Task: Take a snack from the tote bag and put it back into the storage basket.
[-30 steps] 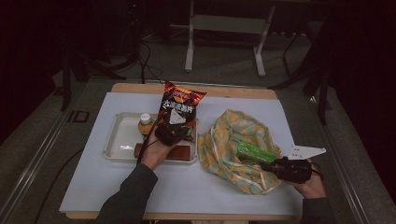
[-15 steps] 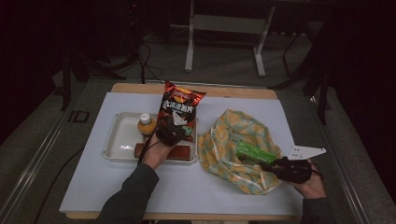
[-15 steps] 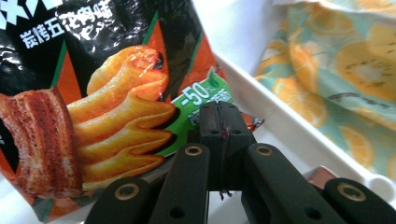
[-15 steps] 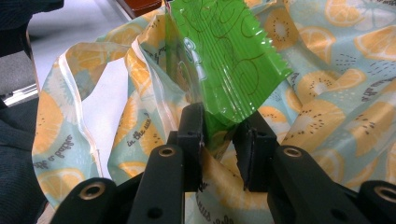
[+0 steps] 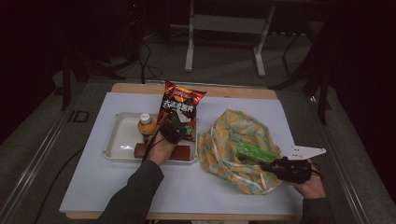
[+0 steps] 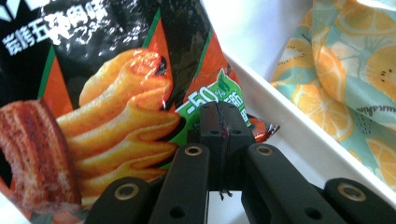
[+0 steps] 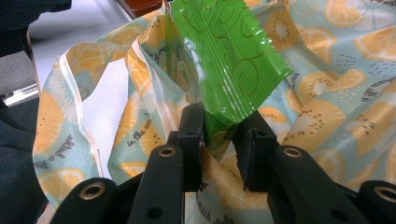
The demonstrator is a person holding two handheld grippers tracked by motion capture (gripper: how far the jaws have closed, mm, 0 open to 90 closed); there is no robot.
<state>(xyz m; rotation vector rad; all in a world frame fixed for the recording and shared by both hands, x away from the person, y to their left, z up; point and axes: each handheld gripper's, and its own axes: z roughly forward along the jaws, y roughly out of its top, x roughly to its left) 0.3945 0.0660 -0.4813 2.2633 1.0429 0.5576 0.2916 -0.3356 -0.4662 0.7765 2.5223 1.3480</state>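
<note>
The lower edge of the crisp bag is hidden behind the left gripper in the high view, and the brown block in the white tray is half covered by the hand. One crisp bag, one orange-capped bottle, one brown block, one green packet and one fruit-print bag are counted on the bench. In the left gripper view the fingers are pressed together on the bottom corner of the crisp bag, which stands at the tray's far right end. In the right gripper view the right gripper is clamped on the end of the green packet, held over the fruit-print bag's opening.
</note>
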